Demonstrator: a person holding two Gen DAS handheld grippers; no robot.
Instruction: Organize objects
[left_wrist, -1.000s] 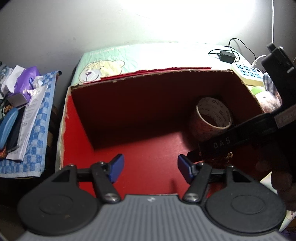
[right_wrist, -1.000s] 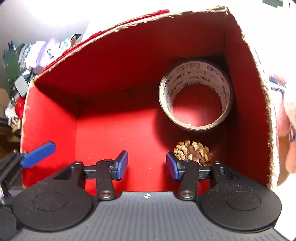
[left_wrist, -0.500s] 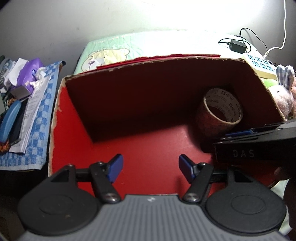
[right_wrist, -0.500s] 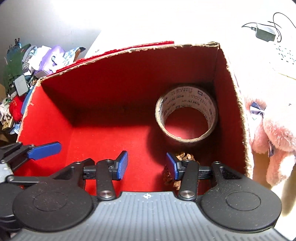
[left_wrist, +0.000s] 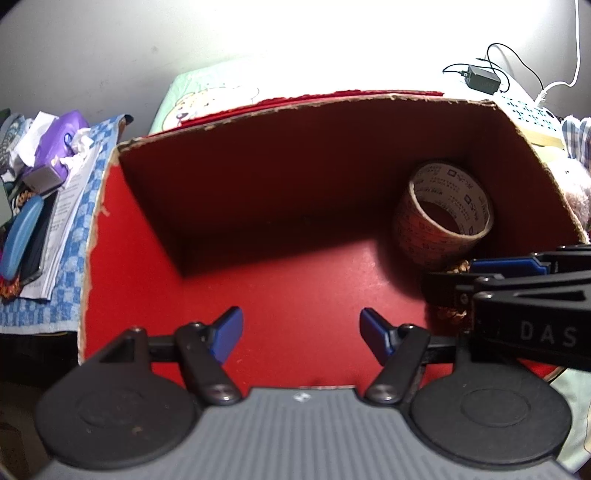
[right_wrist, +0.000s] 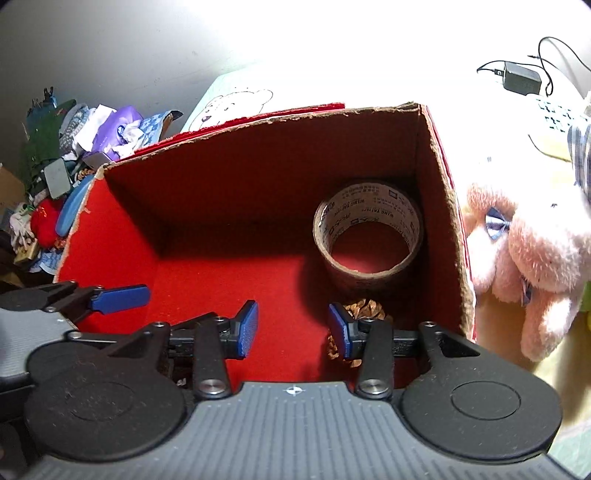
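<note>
Left gripper (left_wrist: 301, 330): nearest the left wrist camera, above the near part of the red box floor; its jaws stand apart and are opening, with only bare red lining between the blue pads.
Right gripper (right_wrist: 293, 328): over the near right part of the box floor; its jaws are apart and closing, and nothing sits between the pads. In the left wrist view it reaches in from the right edge.
Pine cone (right_wrist: 364, 308): on the box floor near the right wall, just beyond and partly hidden behind the right gripper's right finger; no pad touches it.
Tape roll (right_wrist: 367, 236): brown, printed, lying in the far right corner of the box with its open core facing up towards the cameras; it sits just behind the pine cone, and I cannot tell whether the two touch.
Box (left_wrist: 258, 177): open cardboard, lined in red, ragged along the top rim; the left half of its floor is bare.
Pink plush toy (right_wrist: 532, 251): outside the box, just beside its right wall.
Blue checked cloth (left_wrist: 77, 206): outside the box, beside its left wall, carrying papers, a blue case and a purple packet in a heap.
Bear-print sheet (left_wrist: 207, 99): pale green, beyond the box's far wall.
Black adapter (right_wrist: 521, 77): far right, beyond the plush toy, with its cables looping around it.
</note>
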